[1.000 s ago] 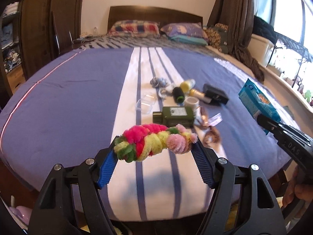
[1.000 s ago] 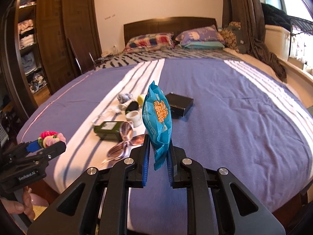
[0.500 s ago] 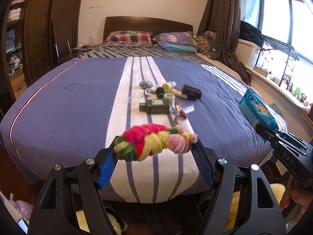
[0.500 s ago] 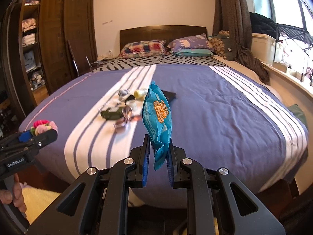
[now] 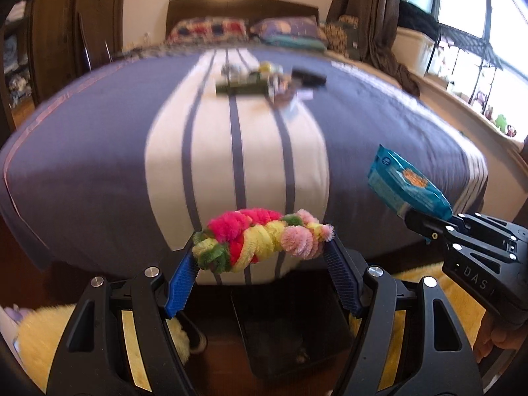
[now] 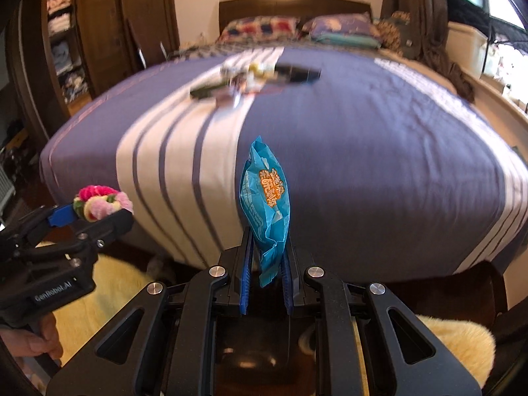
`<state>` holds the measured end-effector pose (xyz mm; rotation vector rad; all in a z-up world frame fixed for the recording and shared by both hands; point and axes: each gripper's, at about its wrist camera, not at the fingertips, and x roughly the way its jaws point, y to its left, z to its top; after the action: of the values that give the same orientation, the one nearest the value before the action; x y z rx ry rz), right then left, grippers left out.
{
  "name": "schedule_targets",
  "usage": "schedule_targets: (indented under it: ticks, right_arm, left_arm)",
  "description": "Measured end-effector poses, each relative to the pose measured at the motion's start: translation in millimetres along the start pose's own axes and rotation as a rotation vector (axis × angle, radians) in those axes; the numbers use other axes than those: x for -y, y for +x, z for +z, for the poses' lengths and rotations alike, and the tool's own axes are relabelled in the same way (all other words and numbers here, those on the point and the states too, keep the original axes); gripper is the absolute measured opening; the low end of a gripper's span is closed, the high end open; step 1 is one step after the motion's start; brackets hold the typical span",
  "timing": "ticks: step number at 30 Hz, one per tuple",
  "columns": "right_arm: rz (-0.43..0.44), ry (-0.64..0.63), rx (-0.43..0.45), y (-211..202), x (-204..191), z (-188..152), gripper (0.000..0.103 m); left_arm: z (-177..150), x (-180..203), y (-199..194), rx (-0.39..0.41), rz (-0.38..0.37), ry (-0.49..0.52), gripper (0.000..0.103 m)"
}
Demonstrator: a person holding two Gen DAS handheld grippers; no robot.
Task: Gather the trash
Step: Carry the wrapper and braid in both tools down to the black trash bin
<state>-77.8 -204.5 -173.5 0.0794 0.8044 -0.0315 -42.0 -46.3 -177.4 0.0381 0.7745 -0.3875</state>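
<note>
My left gripper (image 5: 262, 247) is shut on a bundle of pink, yellow and green fuzzy pipe cleaners (image 5: 260, 238), held off the foot of the bed. It also shows in the right wrist view (image 6: 99, 211). My right gripper (image 6: 266, 264) is shut on a blue snack wrapper (image 6: 265, 198), which also shows in the left wrist view (image 5: 407, 186). A dark bin (image 5: 290, 330) stands on the floor below both grippers and also shows in the right wrist view (image 6: 254, 353). More items (image 5: 264, 81) lie blurred on the bed's middle.
The bed (image 5: 99, 151) with a purple and white striped cover fills the view ahead. Yellow fluffy rugs (image 6: 458, 343) lie on the dark floor either side of the bin. A wardrobe (image 6: 99, 33) stands left, and a window shelf (image 5: 478, 76) right.
Both grippers have pulled back from the bed and tilted down, still holding their items. The bin and floor rugs have come into view below them.
</note>
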Motion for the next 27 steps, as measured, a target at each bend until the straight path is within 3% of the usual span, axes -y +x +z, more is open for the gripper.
schedule_targets:
  ticks: [13,18,22,27]
  right_arm:
    - [0.08,0.071,-0.31,96.7,12.6,-56.5,0.017]
    - [0.115,0.112,-0.428,130.9,20.3,-71.5,0.017]
    - [0.118,0.115,-0.473,143.6,25.2,-77.3,0.017]
    - [0.128,0.108,-0.508,152.2,22.5,-79.0,0.019]
  left_arm:
    - [-65.9,-10.3,106.9,-0.328,-0.093,-0.033,0.068]
    - [-82.7,-12.4,143.8,-0.444,-0.085,-0.024,0.068]
    - [-102.1,-15.9,164.3,-0.538,-0.071,-0.003,0.068]
    - [-112.7,-16.2,176.4,-0.591,-0.085,-0.007,0.068]
